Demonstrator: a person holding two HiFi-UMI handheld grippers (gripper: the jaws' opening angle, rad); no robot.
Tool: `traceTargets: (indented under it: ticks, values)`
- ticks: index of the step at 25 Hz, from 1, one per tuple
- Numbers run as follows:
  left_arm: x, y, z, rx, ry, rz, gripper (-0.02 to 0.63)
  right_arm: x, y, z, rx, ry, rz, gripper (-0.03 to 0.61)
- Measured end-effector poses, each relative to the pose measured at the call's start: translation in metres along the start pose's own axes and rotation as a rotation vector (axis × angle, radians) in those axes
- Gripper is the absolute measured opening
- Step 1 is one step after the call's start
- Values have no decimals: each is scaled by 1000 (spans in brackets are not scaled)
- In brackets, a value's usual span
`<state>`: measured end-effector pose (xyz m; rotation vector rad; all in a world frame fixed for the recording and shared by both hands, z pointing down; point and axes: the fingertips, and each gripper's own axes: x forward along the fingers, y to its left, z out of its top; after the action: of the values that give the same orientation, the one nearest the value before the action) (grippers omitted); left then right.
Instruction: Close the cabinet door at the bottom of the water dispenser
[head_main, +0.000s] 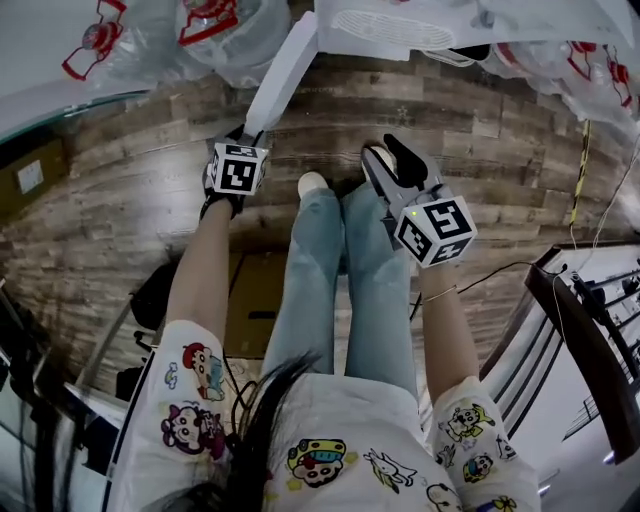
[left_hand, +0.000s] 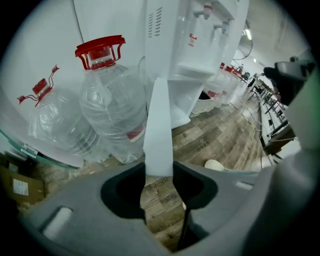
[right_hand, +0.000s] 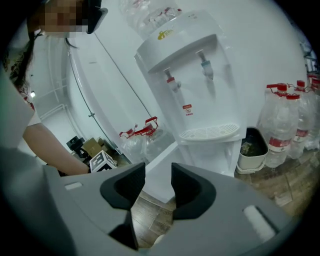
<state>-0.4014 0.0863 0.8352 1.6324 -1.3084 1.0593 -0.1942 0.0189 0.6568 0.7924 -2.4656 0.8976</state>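
Wood-plank floor (head_main: 150, 160), flat white cabinet door (head_main: 282, 75)

The scene is being lit brightly and evenly by diffuse indoor light; the white dispenser (right_hand: 195, 75) and door (left_hand: 159, 125) are being slightly washed out. Both gripper views are being bent by fisheye distortion, darkened at the corners and blurred in the near foreground. Only soft shadows are being cast on the floor (head_main: 150, 190)
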Motion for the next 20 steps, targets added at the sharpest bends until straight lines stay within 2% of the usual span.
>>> traceTargets:
  ticks: [6, 11, 20]
  values:
    - [0, -52, -4, -143, 20, 4, 164, -27, -24, -8, 20, -20, -32, 164]
    - [6, -87, 3, -253, -1, 44, 164, -41, -46, -15, 30, -14, -21, 163]
    - [19, -151, 24, -445, -19, 101, 166, -93, -110, -19, 91, -54, -62, 161]
